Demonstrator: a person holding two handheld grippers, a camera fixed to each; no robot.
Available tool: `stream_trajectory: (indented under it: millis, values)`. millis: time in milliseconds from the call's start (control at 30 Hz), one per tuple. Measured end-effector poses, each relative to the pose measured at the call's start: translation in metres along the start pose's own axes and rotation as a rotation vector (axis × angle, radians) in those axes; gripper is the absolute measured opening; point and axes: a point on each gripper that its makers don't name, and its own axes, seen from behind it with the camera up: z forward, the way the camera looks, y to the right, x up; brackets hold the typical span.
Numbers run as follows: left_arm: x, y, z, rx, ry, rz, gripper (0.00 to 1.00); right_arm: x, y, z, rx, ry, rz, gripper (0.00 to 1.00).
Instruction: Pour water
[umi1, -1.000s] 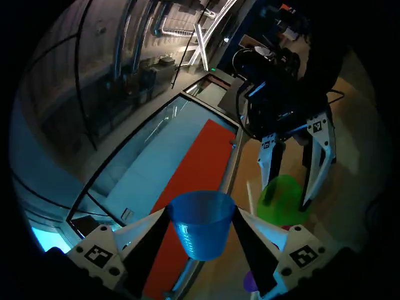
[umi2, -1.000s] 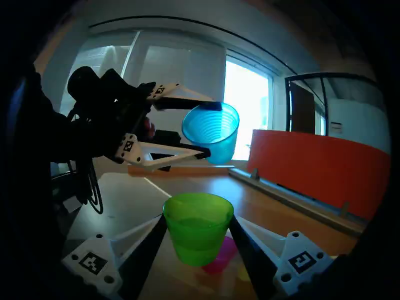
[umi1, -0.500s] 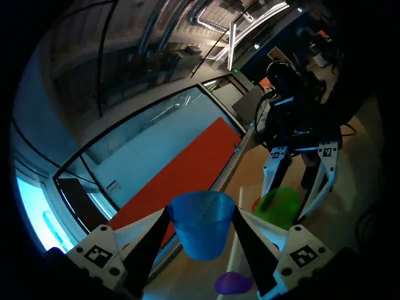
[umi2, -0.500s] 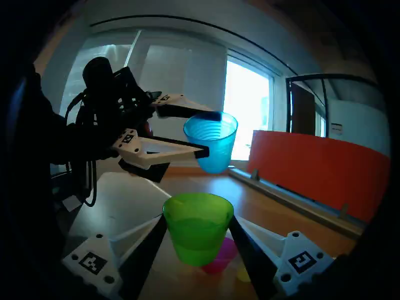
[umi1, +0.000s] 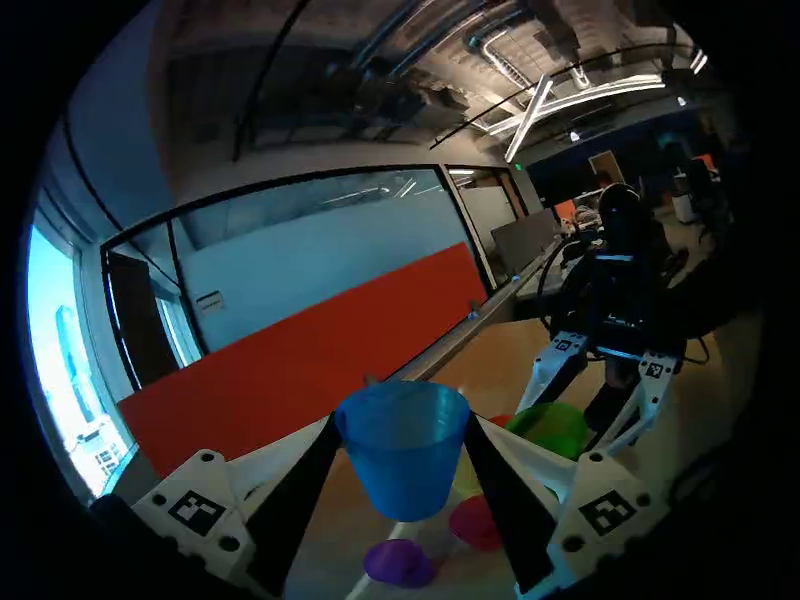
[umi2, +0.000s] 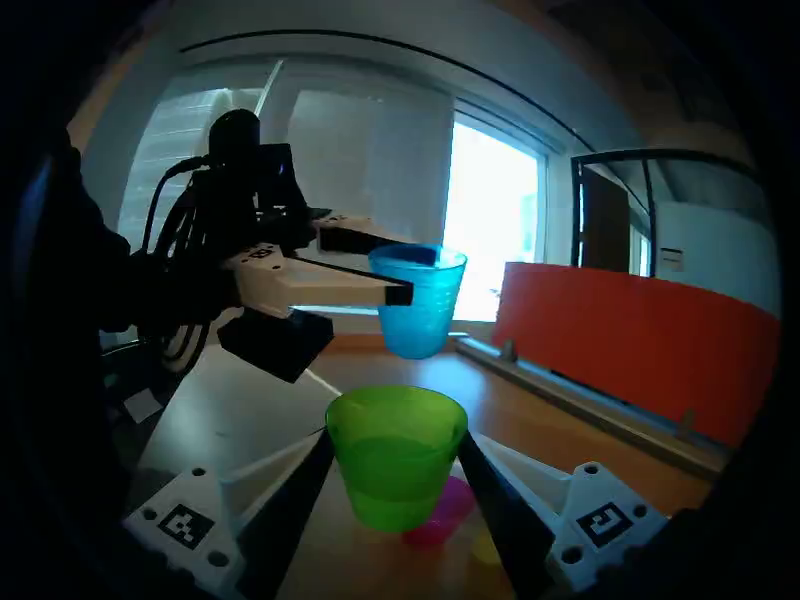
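In the left gripper view a blue translucent cup (umi1: 403, 447) stands upright between the fingers of my left gripper (umi1: 400, 462), which is shut on it. The right gripper view has the same blue cup (umi2: 417, 299) held in the air by the left gripper (umi2: 400, 272), above and behind a green cup (umi2: 397, 456). My right gripper (umi2: 396, 470) is shut on that green cup, which holds liquid in its lower part. From the left gripper view the green cup (umi1: 548, 428) sits lower right between the right gripper's fingers (umi1: 640, 400).
A wooden table (umi2: 540, 420) runs beneath, bordered by an orange panel (umi2: 640, 330) with a metal rail. Small pink (umi1: 475, 521), purple (umi1: 398, 562) and yellow (umi2: 486, 548) cups lie on the table under the grippers. A bright window (umi2: 490, 225) is behind.
The left gripper has turned the blue cup back from tilted toward upright and swung level. The green cup and right gripper have stayed still.
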Motion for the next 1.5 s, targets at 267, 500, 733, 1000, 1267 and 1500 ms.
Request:
stream_trajectory:
  millis: [267, 500, 733, 1000, 1267, 1500]
  values:
    - [-0.011, -0.003, -0.004, -0.015, -0.037, -0.14, 0.87, 0.002, -0.001, -0.002, -0.001, 0.001, 0.008, 0.9]
    - [-0.017, -0.007, -0.004, -0.023, -0.045, -0.273, 0.87, 0.004, 0.0, -0.003, -0.006, 0.001, 0.004, 0.9]
    - [-0.023, -0.005, -0.006, -0.031, -0.056, -0.307, 0.87, 0.003, 0.001, -0.006, -0.008, -0.008, 0.003, 0.9]
    - [-0.037, 0.003, -0.008, -0.053, -0.103, -0.302, 0.87, -0.004, -0.002, -0.01, -0.002, -0.04, 0.014, 0.9]
    - [-0.052, 0.016, -0.011, -0.08, -0.152, -0.275, 0.87, -0.017, -0.004, -0.016, 0.015, -0.087, 0.047, 0.9]
    - [-0.063, 0.028, -0.01, -0.102, -0.184, -0.268, 0.87, -0.029, -0.004, -0.023, 0.02, -0.135, 0.063, 0.9]
